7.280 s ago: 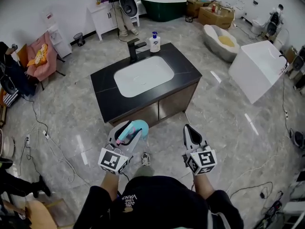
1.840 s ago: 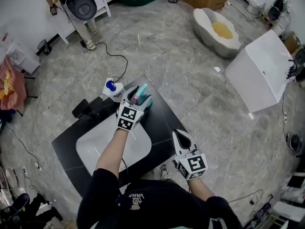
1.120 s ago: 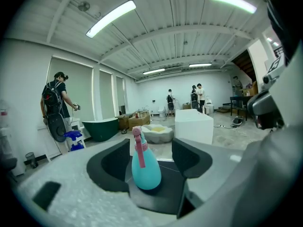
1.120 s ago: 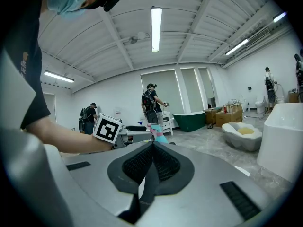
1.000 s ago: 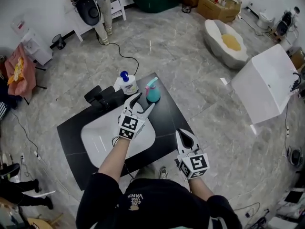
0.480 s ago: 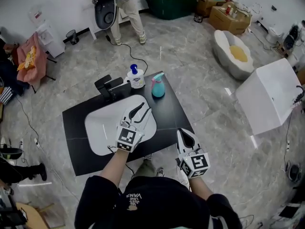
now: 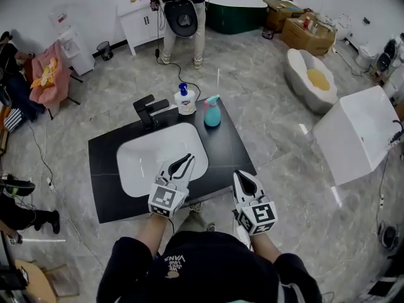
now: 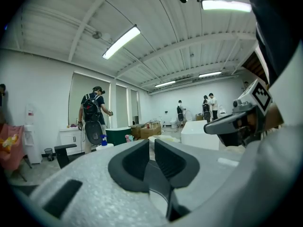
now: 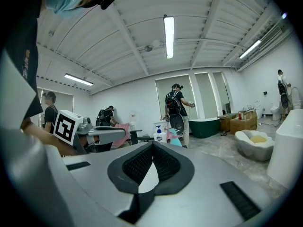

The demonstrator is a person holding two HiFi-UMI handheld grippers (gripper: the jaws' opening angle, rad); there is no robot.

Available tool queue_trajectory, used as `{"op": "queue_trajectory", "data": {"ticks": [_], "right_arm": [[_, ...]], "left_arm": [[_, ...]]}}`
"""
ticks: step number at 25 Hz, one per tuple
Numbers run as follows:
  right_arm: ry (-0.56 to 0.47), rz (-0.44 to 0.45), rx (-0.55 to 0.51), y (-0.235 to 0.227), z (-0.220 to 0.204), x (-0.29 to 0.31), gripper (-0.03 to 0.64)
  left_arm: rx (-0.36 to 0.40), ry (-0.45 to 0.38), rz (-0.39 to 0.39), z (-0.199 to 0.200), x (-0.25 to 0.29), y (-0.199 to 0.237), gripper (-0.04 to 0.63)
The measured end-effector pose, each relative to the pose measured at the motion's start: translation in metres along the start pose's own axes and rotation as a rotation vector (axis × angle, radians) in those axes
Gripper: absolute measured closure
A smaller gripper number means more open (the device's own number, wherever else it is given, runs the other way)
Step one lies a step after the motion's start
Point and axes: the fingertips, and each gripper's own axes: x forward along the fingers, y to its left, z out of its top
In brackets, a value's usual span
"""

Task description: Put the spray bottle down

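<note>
The spray bottle (image 7: 212, 112), teal with a pink trigger, stands upright on the black counter (image 7: 235, 149) at its far right corner; it also shows small in the right gripper view (image 9: 173, 136). My left gripper (image 7: 184, 162) hovers over the near side of the white basin (image 7: 151, 163), well short of the bottle. Its jaws are closing, a narrow gap remains, and nothing is between them (image 8: 151, 144). My right gripper (image 7: 245, 180) is at the counter's near right edge, pads together and empty (image 9: 152, 146).
A white soap dispenser (image 7: 185, 101) with a blue pump stands just left of the bottle, beside the black faucet (image 7: 149, 109). A person (image 7: 182, 11) stands beyond the counter. White tub (image 7: 356, 131) at right, cables on the floor at left.
My left gripper has drawn back from the bottle toward me, across the basin, and its jaws have narrowed. The bottle stays standing on the counter. The right gripper shifted slightly.
</note>
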Motion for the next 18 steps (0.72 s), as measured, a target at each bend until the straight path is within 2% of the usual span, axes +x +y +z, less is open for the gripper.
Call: {"op": "queue_trajectory", "data": {"ticks": [10,18], "right_arm": [[0.003,0.04,0.003,0.021,-0.008,-0.015,0.615],[0.044,0.046,-0.004,0.033,-0.022,-0.024,0.615]], "left_arm": [[-0.034,0.031,0.045,-0.013,-0.052,-0.024,0.569],[-0.065,0.063,0.031,-0.025,-0.073,-0.042,0.572]]}}
